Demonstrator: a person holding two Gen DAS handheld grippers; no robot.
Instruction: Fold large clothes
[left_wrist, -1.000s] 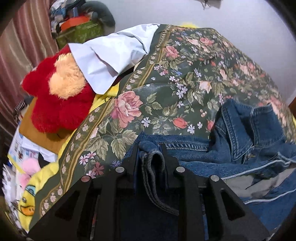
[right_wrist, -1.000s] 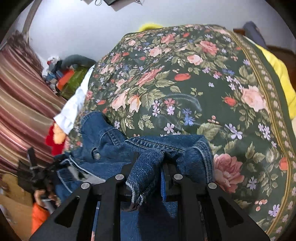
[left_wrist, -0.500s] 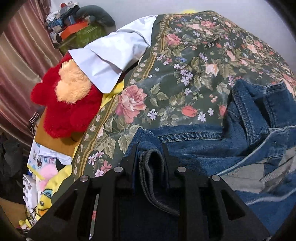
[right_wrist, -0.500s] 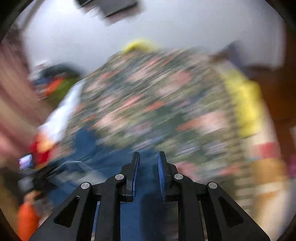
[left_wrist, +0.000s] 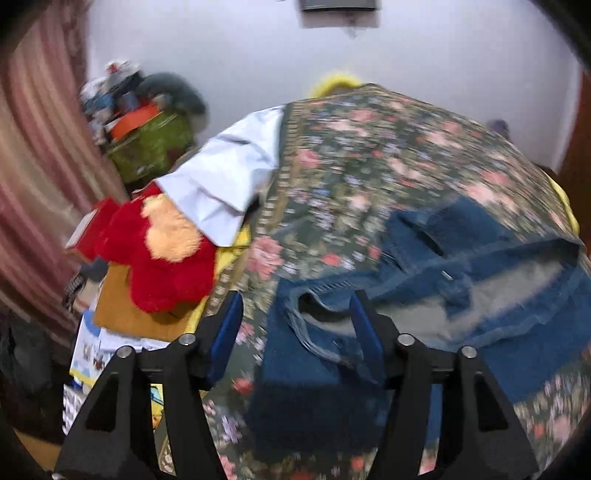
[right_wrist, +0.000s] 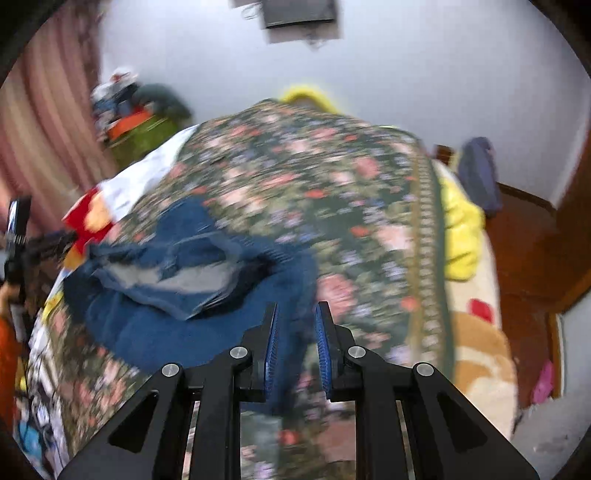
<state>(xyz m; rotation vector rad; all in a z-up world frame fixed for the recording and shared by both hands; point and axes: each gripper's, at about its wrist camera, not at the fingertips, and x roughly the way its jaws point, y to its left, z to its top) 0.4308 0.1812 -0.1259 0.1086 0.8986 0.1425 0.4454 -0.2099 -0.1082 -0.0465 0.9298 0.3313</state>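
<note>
Left gripper (left_wrist: 295, 325): black two-finger tool, lower centre of frame, jaws opening, pads clear of cloth.
Right gripper (right_wrist: 295, 343): black, lower centre, blue pads narrowly apart, denim strip between them.

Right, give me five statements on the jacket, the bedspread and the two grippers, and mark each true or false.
1. The denim jacket lies on the floral bedspread. True.
2. The left hand-held gripper is clamped on denim. False: its jaws are opening and stand apart from the cloth.
3. The right hand-held gripper has its jaws close together. True.
4. A red plush toy lies beside the bedspread. True.
5. The jacket is neatly folded flat. False: it lies bunched.
</note>
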